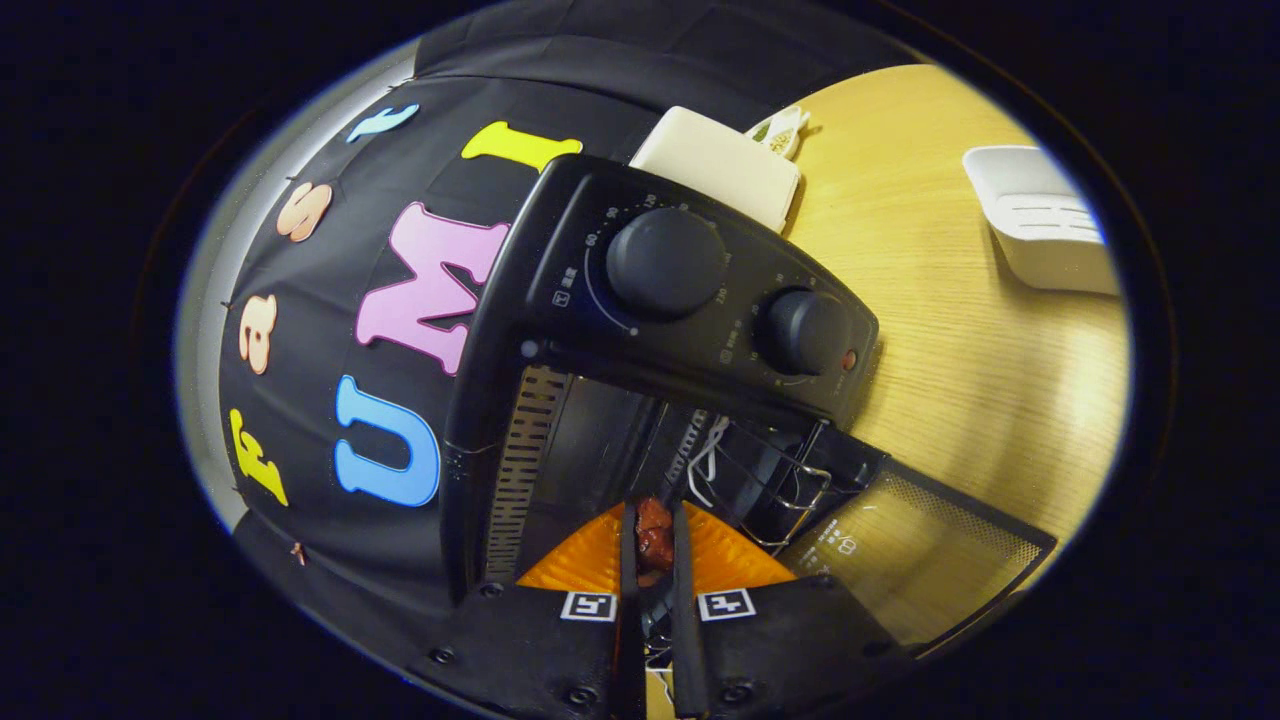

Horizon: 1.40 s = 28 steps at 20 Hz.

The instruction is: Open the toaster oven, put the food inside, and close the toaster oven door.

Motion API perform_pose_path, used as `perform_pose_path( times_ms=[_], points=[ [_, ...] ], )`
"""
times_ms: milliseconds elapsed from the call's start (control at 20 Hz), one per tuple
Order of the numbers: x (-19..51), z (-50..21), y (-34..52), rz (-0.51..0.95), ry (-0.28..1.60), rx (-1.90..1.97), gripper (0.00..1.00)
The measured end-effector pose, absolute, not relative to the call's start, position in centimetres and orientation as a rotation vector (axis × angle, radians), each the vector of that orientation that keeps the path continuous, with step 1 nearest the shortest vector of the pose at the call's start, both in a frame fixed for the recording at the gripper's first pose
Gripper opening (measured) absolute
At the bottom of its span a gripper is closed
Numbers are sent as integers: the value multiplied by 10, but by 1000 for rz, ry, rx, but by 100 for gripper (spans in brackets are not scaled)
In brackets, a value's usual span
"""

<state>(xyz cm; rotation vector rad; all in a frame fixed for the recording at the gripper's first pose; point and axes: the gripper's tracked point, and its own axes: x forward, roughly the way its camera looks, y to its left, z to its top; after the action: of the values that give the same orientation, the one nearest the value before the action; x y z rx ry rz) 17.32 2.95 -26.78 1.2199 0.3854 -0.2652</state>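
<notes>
The black toaster oven fills the middle of the gripper view, turned on its side by my tilted camera, with two round knobs on its control panel. Its glass door hangs open, and a wire rack shows in the dark cavity. My gripper is at the mouth of the cavity, shut on a small reddish-brown piece of food that both fingers press from either side. The piece sits just in front of the rack.
The oven stands on a light wooden table. Beyond it lie a cream box and a small packet. A white ribbed dish sits farther along the table.
</notes>
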Motion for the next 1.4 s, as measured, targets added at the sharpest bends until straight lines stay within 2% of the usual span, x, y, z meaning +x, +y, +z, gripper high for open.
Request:
perform_pose_path(
  times_ms=[200, 300, 350, 400, 550, 650, 1400],
  points=[
    [176, -265, 28, -295, 399, 1146, 16],
    [169, -273, 21, -333, 435, 1089, 21],
    [166, -271, 23, -332, 444, 1074, 28],
    [168, -270, 25, -317, 440, 1066, 28],
    [165, -255, 37, -253, 444, 985, 77],
    [159, -249, 40, -240, 464, 851, 99],
    [68, -212, 59, -41, 636, 379, 98]
  ],
)
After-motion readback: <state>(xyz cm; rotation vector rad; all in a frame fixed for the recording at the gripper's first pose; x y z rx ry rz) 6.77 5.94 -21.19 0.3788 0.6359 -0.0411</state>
